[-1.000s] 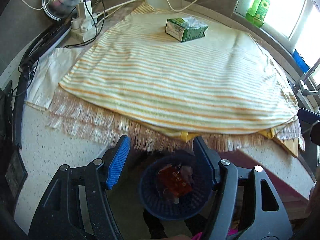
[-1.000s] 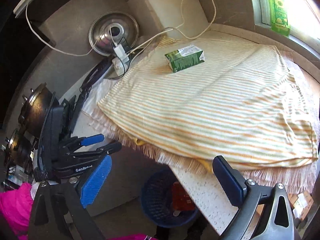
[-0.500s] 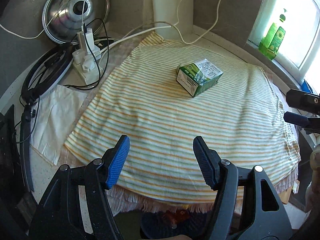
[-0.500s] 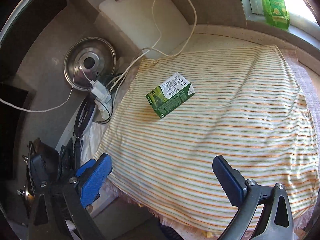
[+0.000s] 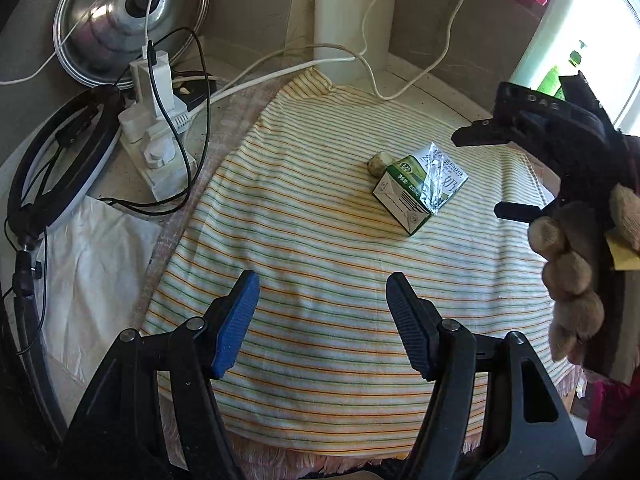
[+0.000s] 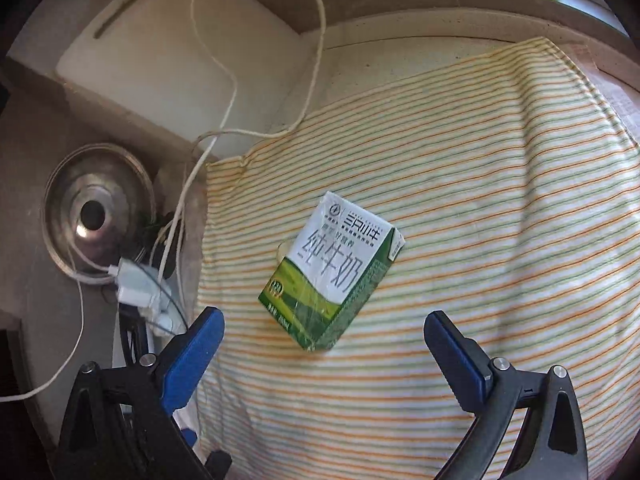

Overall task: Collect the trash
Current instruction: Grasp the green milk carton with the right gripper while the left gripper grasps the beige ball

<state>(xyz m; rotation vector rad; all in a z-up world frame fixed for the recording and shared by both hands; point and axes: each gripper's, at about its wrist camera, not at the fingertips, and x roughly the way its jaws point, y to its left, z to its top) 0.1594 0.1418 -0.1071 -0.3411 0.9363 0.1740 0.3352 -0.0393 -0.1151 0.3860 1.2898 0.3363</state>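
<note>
The right tool stands with its jaws spread wide and nothing between its pads, poised just short of the milk carton, which lies on its side on the striped cloth. The left tool is likewise open and empty, above the near part of the same cloth, with the carton well beyond its fingertips. In the left wrist view the right tool's dark body and the hand holding it appear just to the right of the carton. A small pale crumpled scrap touches the carton's far end. The striped cloth covers most of the table. To the left of the carton, off the cloth's edge, sit a white power strip with plugged adapters, a metal pot lid leaning against the wall, and a black ring-shaped lamp. Behind the carton a white cutting board leans on the wall, with white cables trailing across it.
</note>
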